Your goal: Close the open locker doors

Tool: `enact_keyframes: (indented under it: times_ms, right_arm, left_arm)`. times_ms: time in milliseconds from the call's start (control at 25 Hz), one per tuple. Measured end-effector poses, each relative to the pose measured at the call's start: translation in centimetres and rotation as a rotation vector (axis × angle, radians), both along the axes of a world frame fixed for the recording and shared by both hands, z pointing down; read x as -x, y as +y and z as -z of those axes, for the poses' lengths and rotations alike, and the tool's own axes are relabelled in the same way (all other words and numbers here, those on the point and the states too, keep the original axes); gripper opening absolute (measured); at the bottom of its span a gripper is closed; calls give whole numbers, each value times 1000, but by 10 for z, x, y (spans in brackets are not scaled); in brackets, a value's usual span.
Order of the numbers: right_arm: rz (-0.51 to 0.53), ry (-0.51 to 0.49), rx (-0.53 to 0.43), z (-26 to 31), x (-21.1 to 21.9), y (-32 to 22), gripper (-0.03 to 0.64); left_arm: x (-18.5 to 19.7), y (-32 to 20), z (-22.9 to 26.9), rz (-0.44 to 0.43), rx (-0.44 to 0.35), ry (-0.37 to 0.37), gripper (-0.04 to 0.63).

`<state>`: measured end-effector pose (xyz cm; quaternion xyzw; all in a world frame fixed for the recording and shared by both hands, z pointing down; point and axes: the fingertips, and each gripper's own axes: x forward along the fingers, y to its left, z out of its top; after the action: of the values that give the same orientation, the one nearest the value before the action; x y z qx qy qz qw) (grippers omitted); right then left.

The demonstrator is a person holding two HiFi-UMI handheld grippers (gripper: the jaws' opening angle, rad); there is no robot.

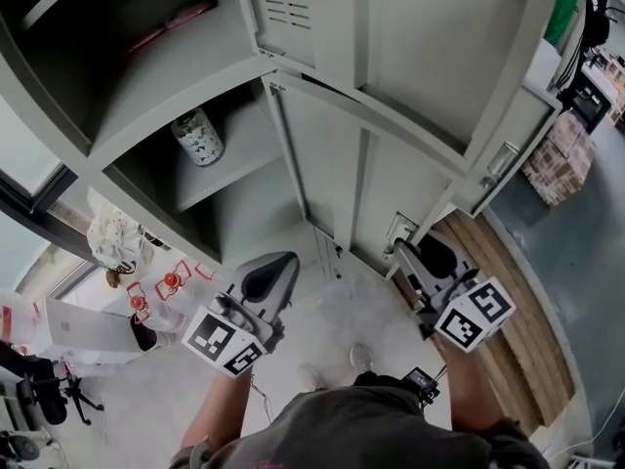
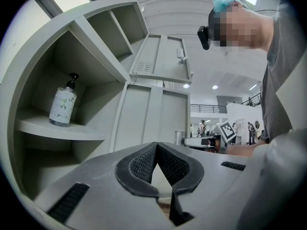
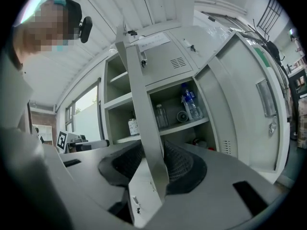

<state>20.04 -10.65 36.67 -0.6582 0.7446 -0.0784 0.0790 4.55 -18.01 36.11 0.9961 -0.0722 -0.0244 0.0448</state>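
The open locker door [image 3: 144,104] stood edge-on between the jaws of the right gripper [image 1: 410,254], its long axis upright. The pads were spread wide to either side and did not seem to press on it (released, not gripping). Its hinge side met the compartment [image 1: 244,189] holding the pump bottle [image 1: 198,136], which lay to the left of the free edge, so the closing swing probably ran that way. The left gripper [image 2: 156,150] was clenched on nothing and hung farther from that edge, facing the shelves.
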Motion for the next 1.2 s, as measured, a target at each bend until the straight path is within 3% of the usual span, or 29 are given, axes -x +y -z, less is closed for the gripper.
enact_keyframes:
  times_ms: [560,1200]
  right_arm:
    - [72,54,5,1,53,5,126]
    - [182,118,7,-1,138,-8,135]
  left_arm:
    - [35,7,2,21,1,14,9]
    - [110,0,-3,69,9,29,9]
